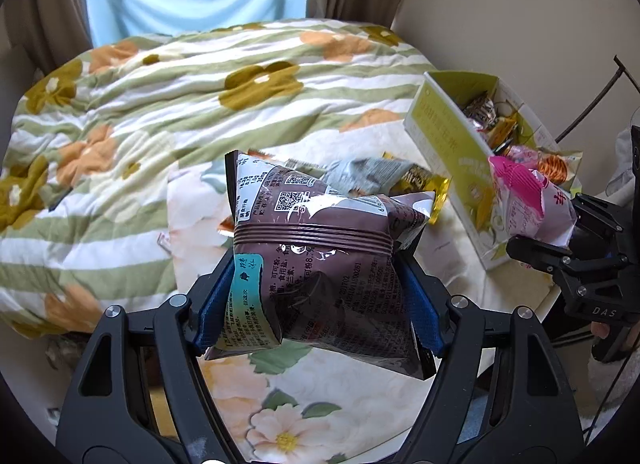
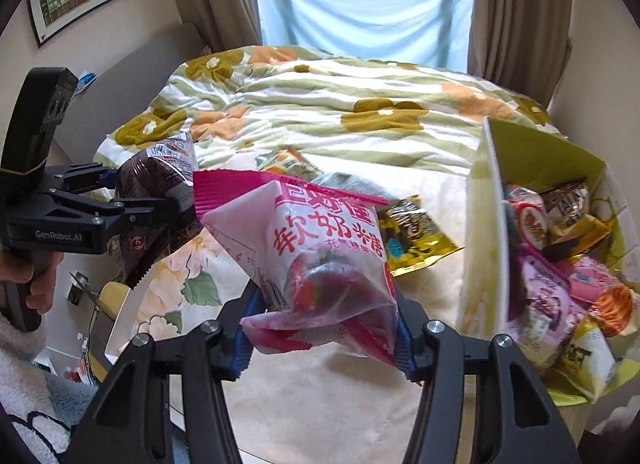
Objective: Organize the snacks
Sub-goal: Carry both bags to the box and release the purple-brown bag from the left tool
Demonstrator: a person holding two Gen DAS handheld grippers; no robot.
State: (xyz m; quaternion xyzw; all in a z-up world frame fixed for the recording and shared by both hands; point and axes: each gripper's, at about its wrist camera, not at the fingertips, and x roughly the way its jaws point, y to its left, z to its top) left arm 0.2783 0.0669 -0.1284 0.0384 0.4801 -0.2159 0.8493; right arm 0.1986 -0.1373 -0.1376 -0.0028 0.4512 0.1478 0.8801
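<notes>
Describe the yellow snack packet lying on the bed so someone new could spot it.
Start at the green cardboard box of snacks standing on the bed. Just left of its white wall lies the yellow packet. Unlike the grey packet behind it, it is shiny gold with dark print.

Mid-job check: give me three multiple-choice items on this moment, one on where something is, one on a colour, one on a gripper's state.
1. The yellow snack packet lies:
A. in the box
B. on the bed beside the box
C. on the floor

2. The right gripper's packet is mainly:
A. pink
B. green
C. brown

3. The left gripper is:
A. open, empty
B. shut on the brown packet
C. out of view

Answers:
1 B, it rests on the cover left of the box.
2 A, pink seal.
3 B, pads press its sides.
</notes>
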